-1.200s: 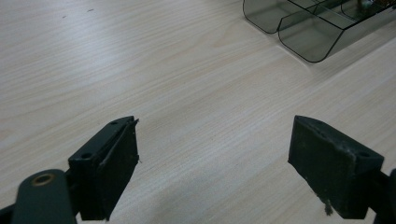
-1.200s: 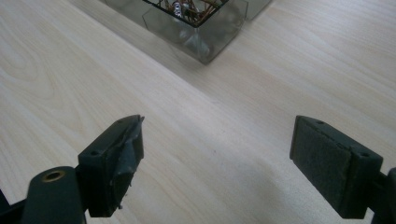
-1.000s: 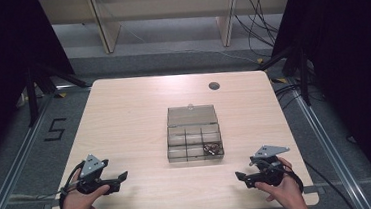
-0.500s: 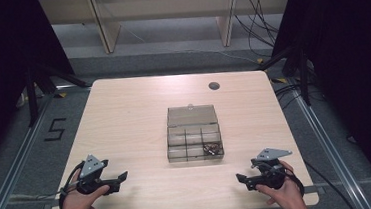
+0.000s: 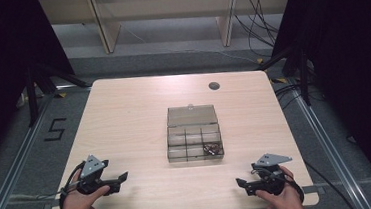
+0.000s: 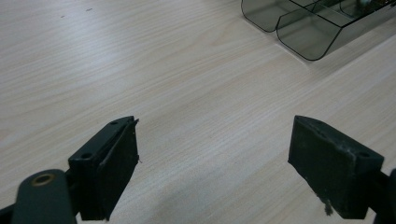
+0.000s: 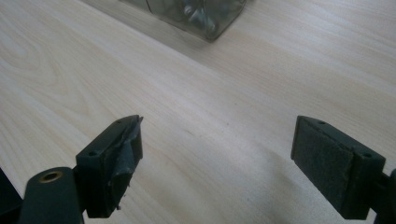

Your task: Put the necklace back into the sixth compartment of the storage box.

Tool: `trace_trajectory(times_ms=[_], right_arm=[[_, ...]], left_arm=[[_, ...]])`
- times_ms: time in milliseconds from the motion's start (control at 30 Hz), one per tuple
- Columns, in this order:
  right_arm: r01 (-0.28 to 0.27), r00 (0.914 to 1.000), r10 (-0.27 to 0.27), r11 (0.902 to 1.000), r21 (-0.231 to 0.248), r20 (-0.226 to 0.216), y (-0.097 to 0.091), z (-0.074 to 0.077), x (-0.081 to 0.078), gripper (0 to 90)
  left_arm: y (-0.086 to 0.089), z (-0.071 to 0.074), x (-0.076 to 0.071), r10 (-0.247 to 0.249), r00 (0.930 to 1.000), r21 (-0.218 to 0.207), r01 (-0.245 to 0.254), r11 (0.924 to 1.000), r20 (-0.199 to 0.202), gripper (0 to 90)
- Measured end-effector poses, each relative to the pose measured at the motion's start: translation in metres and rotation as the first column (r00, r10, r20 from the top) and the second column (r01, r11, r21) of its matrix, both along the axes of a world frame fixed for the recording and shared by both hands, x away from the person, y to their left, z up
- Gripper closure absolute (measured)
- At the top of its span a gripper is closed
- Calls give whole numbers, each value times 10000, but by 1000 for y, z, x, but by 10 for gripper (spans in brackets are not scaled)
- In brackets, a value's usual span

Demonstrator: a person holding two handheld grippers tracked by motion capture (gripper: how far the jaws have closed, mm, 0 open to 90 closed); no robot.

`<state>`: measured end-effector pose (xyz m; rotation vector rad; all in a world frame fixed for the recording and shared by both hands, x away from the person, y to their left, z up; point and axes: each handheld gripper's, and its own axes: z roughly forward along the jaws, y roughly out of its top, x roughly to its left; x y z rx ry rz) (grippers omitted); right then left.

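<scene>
**Q:** High view, centre of the table (image 5: 123,109): what is the object of the work, and where does it lie?

**A:** A smoke-tinted compartment box (image 5: 195,145) of clear plastic, lid (image 5: 192,115) folded flat behind it, rests midway between the two grippers and well apart from both. Small dark metal parts (image 5: 210,148) sit in its near right compartment; the other compartments look empty.

**Q:** State of the grippers?

**A:** The left gripper (image 5: 121,177) and the right gripper (image 5: 240,182) both rest at the near edge, jaws spread wide with nothing between them. Left gripper view and right gripper view each show bare wood between the pads.

**Q:** How is the box likely to handle?

**A:** Judged light, stiff and thin-walled, with a smooth surface that may slide on the tabletop when pushed. The rounded near corner (image 6: 303,39) offers poor purchase; a straight side wall or a divider appears the better place to pinch. Tilting risks spilling the loose parts.

**Q:** Obstructions?

**A:** None lie on the approach. A dark round grommet (image 5: 214,85) sits at the far edge, well behind the box.
</scene>
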<state>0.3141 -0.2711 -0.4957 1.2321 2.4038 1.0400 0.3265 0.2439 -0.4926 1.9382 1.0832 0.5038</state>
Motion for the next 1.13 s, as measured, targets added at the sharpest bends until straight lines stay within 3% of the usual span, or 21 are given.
trace_trajectory(times_ms=[67,300,333,400,567,667,1000,1133], right_arm=[[69,9999,-65,9996,283,-152,2,-1,-2,176],[10,10000,-11,9999,152,59,0,-3,-3,175],[181,9997,-179,9997,183,-134,1,-3,-5,175],[174,9998,-175,9997,166,85,1,-4,-5,175],[115,9999,-113,9998,133,-112,0,-4,-4,175],[221,9997,-220,9996,194,-85,-1,-4,-4,175],[143,9999,-141,9996,227,-72,-5,-2,-1,174],[345,9994,-346,9992,198,13,-6,-2,-1,173]], left_arm=[[0,0,0,1,10000,29,-1,10000,12,153],[0,0,0,6,10000,132,-6,9999,-50,152],[0,0,0,6,10000,119,-5,9999,-48,153],[1,0,-1,-24,10000,172,25,9998,-64,153],[2,1,-1,-92,10000,300,93,9995,-32,153],[0,-1,-1,43,10000,63,-43,10000,-69,153],[0,0,-1,14,10000,106,-14,9999,-10,153],[0,-1,-1,44,10000,82,-44,10000,-33,153]])
